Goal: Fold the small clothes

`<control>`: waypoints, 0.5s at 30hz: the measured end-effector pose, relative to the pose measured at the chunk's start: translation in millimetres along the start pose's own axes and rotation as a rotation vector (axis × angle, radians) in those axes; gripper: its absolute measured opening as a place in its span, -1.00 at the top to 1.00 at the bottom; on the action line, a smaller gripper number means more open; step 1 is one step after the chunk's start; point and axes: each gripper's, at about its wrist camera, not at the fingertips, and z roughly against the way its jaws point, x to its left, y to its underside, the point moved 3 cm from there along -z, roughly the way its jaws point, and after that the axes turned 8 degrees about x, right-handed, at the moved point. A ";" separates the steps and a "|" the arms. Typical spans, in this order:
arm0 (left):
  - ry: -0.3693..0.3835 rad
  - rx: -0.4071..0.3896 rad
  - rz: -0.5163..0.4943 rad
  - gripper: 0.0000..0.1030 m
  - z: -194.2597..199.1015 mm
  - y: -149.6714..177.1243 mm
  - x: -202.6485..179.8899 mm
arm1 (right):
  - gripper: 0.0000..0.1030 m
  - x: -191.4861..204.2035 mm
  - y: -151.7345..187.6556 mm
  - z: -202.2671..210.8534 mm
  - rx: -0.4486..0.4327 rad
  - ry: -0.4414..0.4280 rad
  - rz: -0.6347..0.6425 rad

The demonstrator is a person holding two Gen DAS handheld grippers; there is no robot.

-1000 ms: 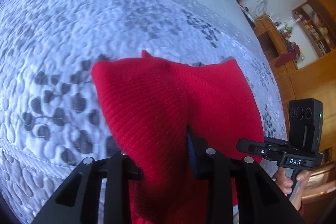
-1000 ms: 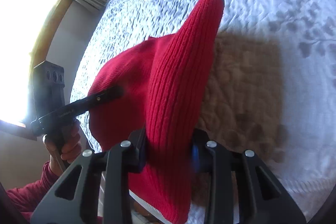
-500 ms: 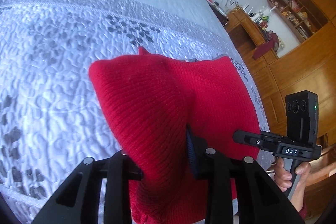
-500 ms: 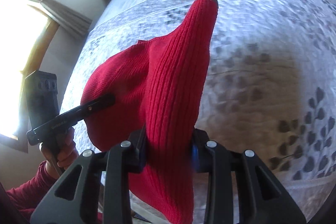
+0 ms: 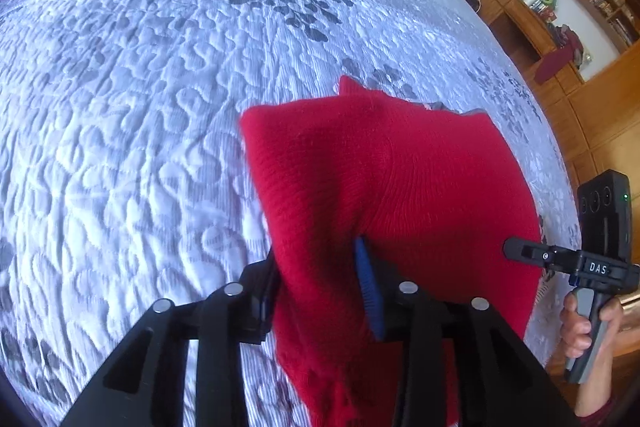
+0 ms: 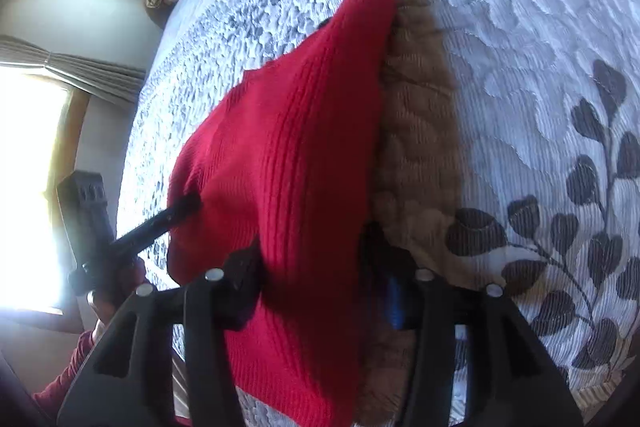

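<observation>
You are holding the red knit garment (image 5: 384,187) up above the bed's quilted cover (image 5: 140,107), with both grippers clamped on it. Your left gripper (image 5: 320,287) is pinching one bunched edge; your right gripper (image 6: 320,279) is pinching the other. The cloth is hanging between them, its far tip casting a shadow on the cover.

Daylight blazes through the overexposed window (image 6: 28,195) at left. The red garment (image 6: 288,163) throws a brown shadow (image 6: 420,155) rightward; fisheye edges bend.
</observation>
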 end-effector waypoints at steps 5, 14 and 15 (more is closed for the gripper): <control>0.026 0.004 0.027 -0.20 24.2 39.6 3.5 | -0.27 13.3 31.4 21.6 -0.020 -0.006 0.041; 0.010 0.037 0.085 -0.40 15.7 79.2 -1.5 | -0.06 1.3 103.9 11.1 0.068 -0.087 0.022; -0.004 0.054 0.095 -0.40 10.6 82.9 -1.5 | 0.02 -0.3 106.8 6.5 0.077 -0.104 0.014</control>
